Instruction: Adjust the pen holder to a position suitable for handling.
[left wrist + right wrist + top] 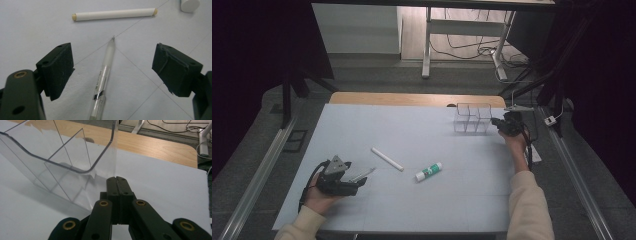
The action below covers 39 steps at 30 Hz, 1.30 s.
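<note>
On the worktop (362,125) your clear organizer (473,119) stands empty at the far right, your right tool (116,179) clamped on its wall. Your left tool (112,65) gapes wide around the pen (102,80), ungripped; white stick (387,159) and glue stick (428,171) wait.

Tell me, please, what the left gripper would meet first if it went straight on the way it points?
Probably the pen, which already lies between the open left gripper; past its tip comes the white stick, lying crosswise. Depth is hard to judge.
</note>
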Tool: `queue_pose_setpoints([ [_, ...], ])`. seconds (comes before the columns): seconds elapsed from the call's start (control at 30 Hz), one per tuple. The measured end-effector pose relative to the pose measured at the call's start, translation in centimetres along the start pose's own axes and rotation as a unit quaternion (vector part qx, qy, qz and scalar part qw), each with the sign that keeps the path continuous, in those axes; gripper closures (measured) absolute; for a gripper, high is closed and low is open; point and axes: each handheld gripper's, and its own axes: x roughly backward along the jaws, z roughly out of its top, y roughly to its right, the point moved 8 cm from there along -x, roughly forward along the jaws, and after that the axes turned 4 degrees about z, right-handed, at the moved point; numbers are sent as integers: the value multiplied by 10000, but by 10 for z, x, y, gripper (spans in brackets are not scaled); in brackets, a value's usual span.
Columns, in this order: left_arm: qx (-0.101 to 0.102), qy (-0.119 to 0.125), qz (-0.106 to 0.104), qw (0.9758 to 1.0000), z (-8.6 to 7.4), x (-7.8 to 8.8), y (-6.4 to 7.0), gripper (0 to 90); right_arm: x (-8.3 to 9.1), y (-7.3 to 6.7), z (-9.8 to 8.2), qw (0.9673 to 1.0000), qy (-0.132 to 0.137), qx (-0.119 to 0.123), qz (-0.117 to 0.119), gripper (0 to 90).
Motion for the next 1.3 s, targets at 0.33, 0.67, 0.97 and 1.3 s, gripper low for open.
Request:
queue_pose_setpoints([
  [0.33,2,-22,-4,10000,-1,-1,-1,175,-10,1,2,9999,41,-26,130,887],
  [0.67,-9,-39,-22,10000,-1,-2,-1,175,-8,-5,13,9997,115,83,202,888],
  [0.97,-18,-48,-41,10000,-1,-3,-1,175,-15,-20,18,9992,113,193,321,888],
  [1.3,-35,-49,-67,10000,-2,-3,-1,175,-24,-46,24,9982,86,320,497,888],
])
